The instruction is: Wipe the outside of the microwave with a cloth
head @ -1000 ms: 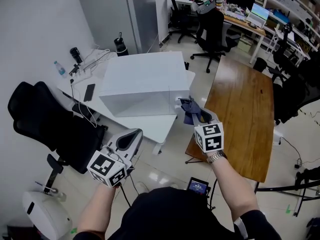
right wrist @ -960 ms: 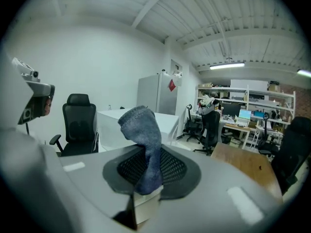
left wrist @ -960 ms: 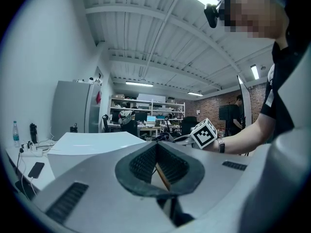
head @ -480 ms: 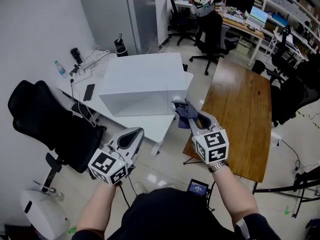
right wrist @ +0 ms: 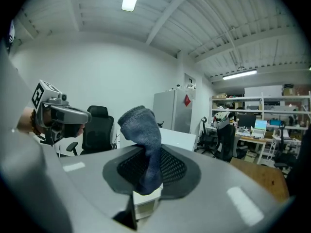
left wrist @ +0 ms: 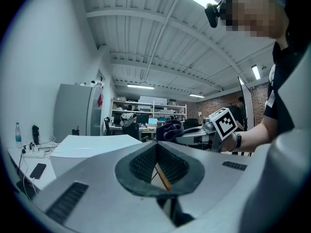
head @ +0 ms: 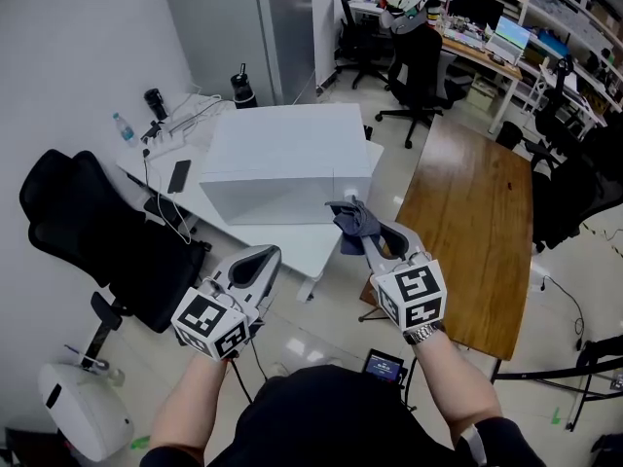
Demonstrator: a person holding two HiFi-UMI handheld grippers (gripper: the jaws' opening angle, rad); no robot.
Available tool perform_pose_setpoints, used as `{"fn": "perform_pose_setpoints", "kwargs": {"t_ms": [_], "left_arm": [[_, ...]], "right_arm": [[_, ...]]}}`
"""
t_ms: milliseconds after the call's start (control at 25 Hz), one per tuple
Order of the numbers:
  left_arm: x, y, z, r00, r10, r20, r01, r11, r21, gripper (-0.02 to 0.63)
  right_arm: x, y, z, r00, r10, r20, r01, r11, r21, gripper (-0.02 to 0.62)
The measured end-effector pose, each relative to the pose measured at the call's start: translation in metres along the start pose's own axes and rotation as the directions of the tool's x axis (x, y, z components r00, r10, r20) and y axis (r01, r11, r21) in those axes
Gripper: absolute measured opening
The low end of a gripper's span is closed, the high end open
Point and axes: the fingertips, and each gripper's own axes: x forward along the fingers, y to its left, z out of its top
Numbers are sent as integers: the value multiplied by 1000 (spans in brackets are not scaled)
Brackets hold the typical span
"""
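A small clear bottle (head: pixel 121 127) stands capped at the far left of the bench (head: pixel 302 244). I cannot tell what is in it. Just right of it a phone (head: pixel 177 176) lies flat. A dark flask (head: pixel 243 88) stands at the far edge with its lid on, contents hidden.

My left tongs (head: pixel 259 259) hang near me, left of the bench and well apart from everything. In the left gripper view their tips meet with nothing between them, so they are closed and empty.

The microwave (head: pixel 282 154) sits mid-bench, a plain white box. I see no open door, so nothing of its inside shows. I judge it stiff and heavy enough to stay put under a wipe. Its smooth panels should let a cloth slide easily.

The cloth (head: pixel 352 224) is at the microwave's near right corner, held in my right tongs (head: pixel 365 239). I cannot tell whether it touches that corner. In the right gripper view the jaws pinch its lower part, and the rest of the cloth (right wrist: pixel 142 127) rises above the tips and flops over. It looks soft, light and limp, a knitted thing. I judge it will fold back under pressure unless the free bulge is pressed flat against the panel. The present low pinch seems the right place to hold it, since it leaves that bulge free to wipe with.
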Motion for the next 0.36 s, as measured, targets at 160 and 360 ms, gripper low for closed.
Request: {"fn": "perform_pose_setpoints", "kwargs": {"t_ms": [160,360], "left_arm": [[-7,10,5,1000,-1,5,1,1000,-6,5],[-19,25,13,1000,-9,14,9,1000,16,5]], "right_arm": [[6,11,7,1000,2,5,-2,1000,2,64],[15,29,20,1000,4,19,-4,1000,-2,64]]}}
